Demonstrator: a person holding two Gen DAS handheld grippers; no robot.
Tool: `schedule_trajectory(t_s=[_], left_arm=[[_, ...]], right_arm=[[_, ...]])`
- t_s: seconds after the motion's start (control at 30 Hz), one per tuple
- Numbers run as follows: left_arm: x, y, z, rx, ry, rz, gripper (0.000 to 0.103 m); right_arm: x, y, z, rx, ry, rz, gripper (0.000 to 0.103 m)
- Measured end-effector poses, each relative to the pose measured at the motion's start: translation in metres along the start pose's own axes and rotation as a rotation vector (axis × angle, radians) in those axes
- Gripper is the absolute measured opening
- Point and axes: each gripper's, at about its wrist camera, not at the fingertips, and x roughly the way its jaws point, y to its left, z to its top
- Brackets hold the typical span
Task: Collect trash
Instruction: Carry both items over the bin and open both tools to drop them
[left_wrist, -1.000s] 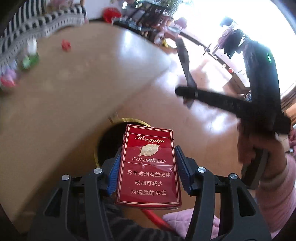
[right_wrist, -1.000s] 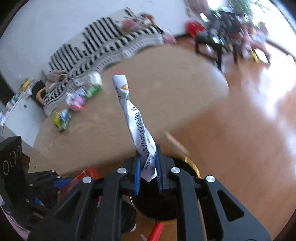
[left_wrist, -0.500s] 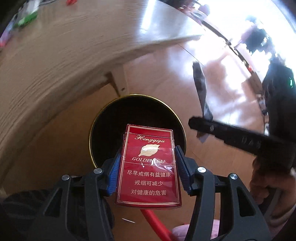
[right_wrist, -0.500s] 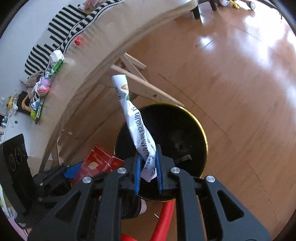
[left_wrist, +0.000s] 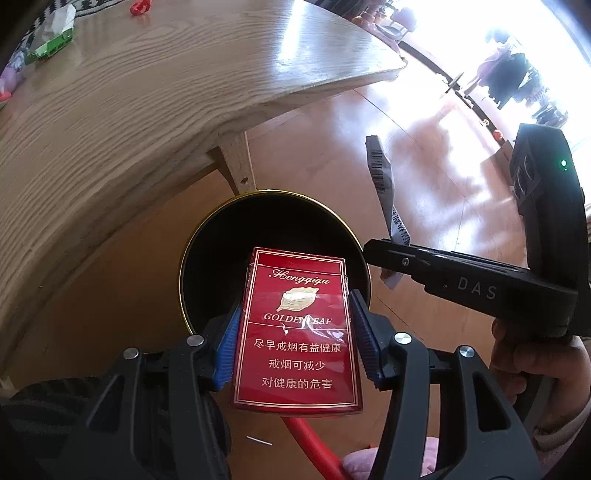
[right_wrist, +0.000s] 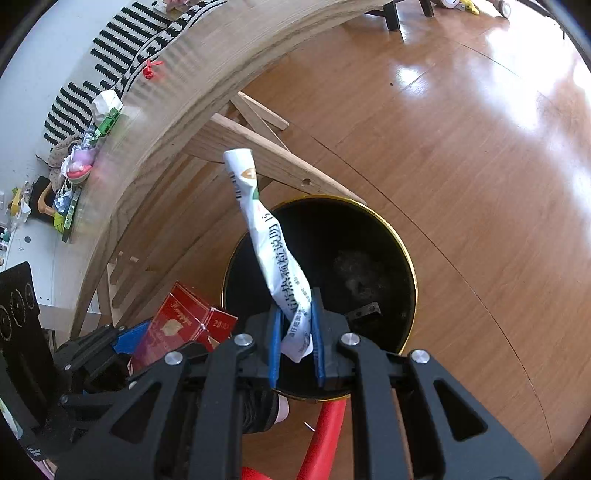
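My left gripper (left_wrist: 295, 336) is shut on a red cigarette pack (left_wrist: 297, 332) and holds it over the near rim of a black bin with a gold rim (left_wrist: 221, 236) on the floor. My right gripper (right_wrist: 295, 343) is shut on a twisted white paper wrapper (right_wrist: 273, 240) and holds it above the same bin (right_wrist: 369, 266). The pack also shows at the lower left of the right wrist view (right_wrist: 177, 328), beside the bin. The right gripper and the wrapper (left_wrist: 384, 184) show at the right of the left wrist view.
A wooden table (left_wrist: 129, 92) stands left of the bin, with its legs (right_wrist: 258, 147) close behind it. Small trash items (right_wrist: 107, 110) lie along the table's far side. A red tube (right_wrist: 325, 435) lies on the wooden floor (right_wrist: 461, 166) by the bin.
Both grippers have come down from table height to just above the bin. The bin has grown larger in both views. Both still hold their items.
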Motion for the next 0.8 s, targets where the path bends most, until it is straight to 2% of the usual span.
schedule_trajectory(t_s=[0.17, 0.2, 0.27, 0.3, 0.33, 0.4, 0.53, 0.67, 0.77, 0.8], left_arm=[[0.000, 0.001, -0.001, 0.003, 0.000, 0.009, 0.053], [0.001, 0.000, -0.001, 0.003, 0.000, 0.017, 0.056], [0.003, -0.003, -0.001, 0.003, 0.002, 0.026, 0.076], [0.003, -0.005, -0.001, 0.004, -0.003, 0.021, 0.088], [0.001, -0.006, -0.002, 0.004, -0.019, 0.005, 0.093], [-0.001, -0.010, -0.004, 0.011, -0.033, -0.024, 0.096], [-0.014, -0.016, -0.005, 0.025, -0.095, -0.032, 0.096], [-0.056, -0.004, -0.003, -0.043, -0.222, -0.056, 0.096], [-0.102, 0.022, -0.001, -0.088, -0.353, 0.018, 0.096], [-0.117, 0.039, 0.001, -0.124, -0.392, 0.078, 0.096]], right_arm=[[-0.002, 0.001, 0.000, -0.001, -0.009, 0.001, 0.015], [-0.002, 0.000, 0.000, 0.003, -0.011, 0.003, 0.015], [-0.005, -0.002, 0.001, 0.024, -0.022, 0.009, 0.015], [-0.007, -0.003, 0.002, 0.035, -0.031, 0.003, 0.026], [-0.011, -0.004, 0.003, 0.048, -0.054, 0.003, 0.059], [-0.020, -0.006, 0.004, 0.069, -0.102, 0.005, 0.094], [-0.040, -0.007, 0.008, 0.072, -0.201, -0.043, 0.096], [-0.064, 0.016, 0.011, -0.046, -0.299, -0.064, 0.096], [-0.076, 0.041, 0.016, -0.142, -0.366, -0.084, 0.096], [-0.076, 0.050, 0.019, -0.160, -0.384, -0.086, 0.096]])
